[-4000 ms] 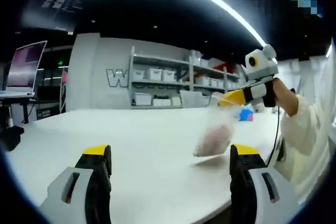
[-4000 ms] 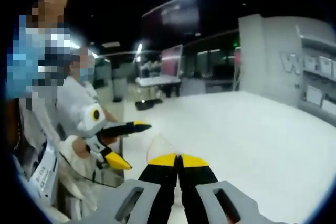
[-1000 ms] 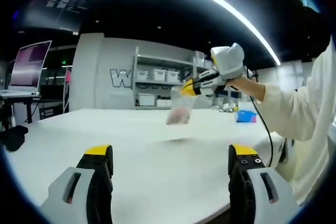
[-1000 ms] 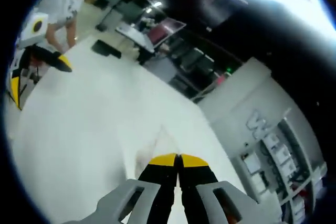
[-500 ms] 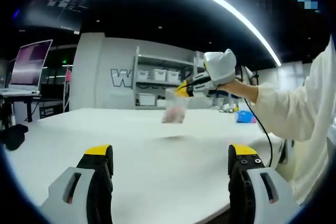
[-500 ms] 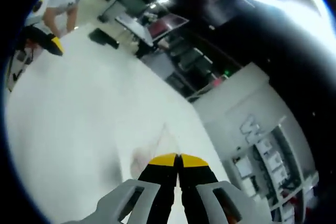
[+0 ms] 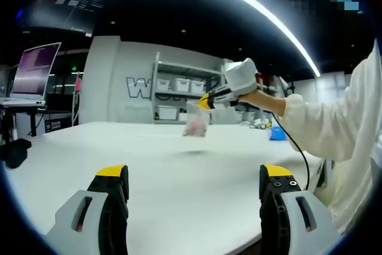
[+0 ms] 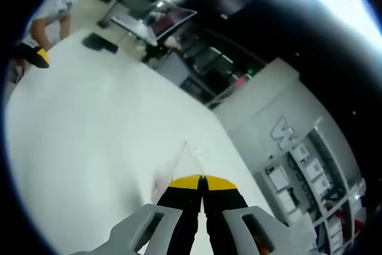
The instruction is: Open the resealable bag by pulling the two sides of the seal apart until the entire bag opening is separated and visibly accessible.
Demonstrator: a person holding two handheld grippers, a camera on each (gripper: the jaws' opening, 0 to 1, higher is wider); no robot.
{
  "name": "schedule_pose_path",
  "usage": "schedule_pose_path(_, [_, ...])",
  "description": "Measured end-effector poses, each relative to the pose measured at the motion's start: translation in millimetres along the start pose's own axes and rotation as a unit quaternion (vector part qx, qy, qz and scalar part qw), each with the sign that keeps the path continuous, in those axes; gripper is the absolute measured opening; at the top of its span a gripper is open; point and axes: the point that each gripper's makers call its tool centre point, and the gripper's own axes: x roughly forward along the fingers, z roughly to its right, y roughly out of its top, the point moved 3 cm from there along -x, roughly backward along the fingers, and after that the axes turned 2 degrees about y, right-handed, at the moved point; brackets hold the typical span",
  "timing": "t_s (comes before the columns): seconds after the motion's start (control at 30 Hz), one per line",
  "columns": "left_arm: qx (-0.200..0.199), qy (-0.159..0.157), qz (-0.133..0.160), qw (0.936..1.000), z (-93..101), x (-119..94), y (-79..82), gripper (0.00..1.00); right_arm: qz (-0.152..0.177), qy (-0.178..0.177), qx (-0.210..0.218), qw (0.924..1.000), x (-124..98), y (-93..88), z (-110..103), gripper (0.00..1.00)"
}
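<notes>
Bag seal itself is too small and blurred to make out. One clear resealable plastic bag with pinkish contents [image 7: 196, 122] is hanging in the air above the white table [image 7: 179, 165], pinched at its top edge by the right gripper [image 7: 205, 101], whose jaws are closing tight on it; in the right gripper view the bag [image 8: 182, 168] is partly hiding behind the jaw tips. The left gripper [image 7: 194, 180] is sitting wide apart, gripping nothing, well apart from the bag. A broad bare tabletop is lying between the two grippers.
</notes>
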Motion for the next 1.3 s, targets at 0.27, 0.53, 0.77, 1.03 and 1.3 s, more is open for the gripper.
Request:
schedule_pose_path(0.27, [0.003, 0.002, -0.002, 1.0, -1.5, 1.4, -0.2, 0.89, -0.004, -0.005, 0.004, 1.0, 8.5, -5.0, -0.4, 0.0])
schedule_pose_path(0.53, [0.003, 0.003, -0.001, 1.0, -3.0, 1.1, 1.6, 0.89, -0.011, -0.011, -0.001, 0.9999, 18.2, -6.6, 7.3, 0.0])
schedule_pose_path(0.77, [0.003, 0.004, -0.001, 1.0, -3.6, 1.2, 1.7, 0.89, -0.018, -0.016, 0.011, 0.9996, 30.8, -11.2, 19.3, 0.0])
schedule_pose_path(1.03, [0.004, 0.007, -0.001, 1.0, -5.5, 0.8, 2.2, 0.89, -0.027, -0.023, 0.025, 0.999, 42.2, -18.1, 26.9, 0.0])
schedule_pose_path(1.3, [0.003, 0.007, -0.002, 1.0, -6.6, 1.5, 1.3, 0.89, -0.029, -0.028, 0.033, 0.9987, 51.0, -21.9, 33.8, 0.0])
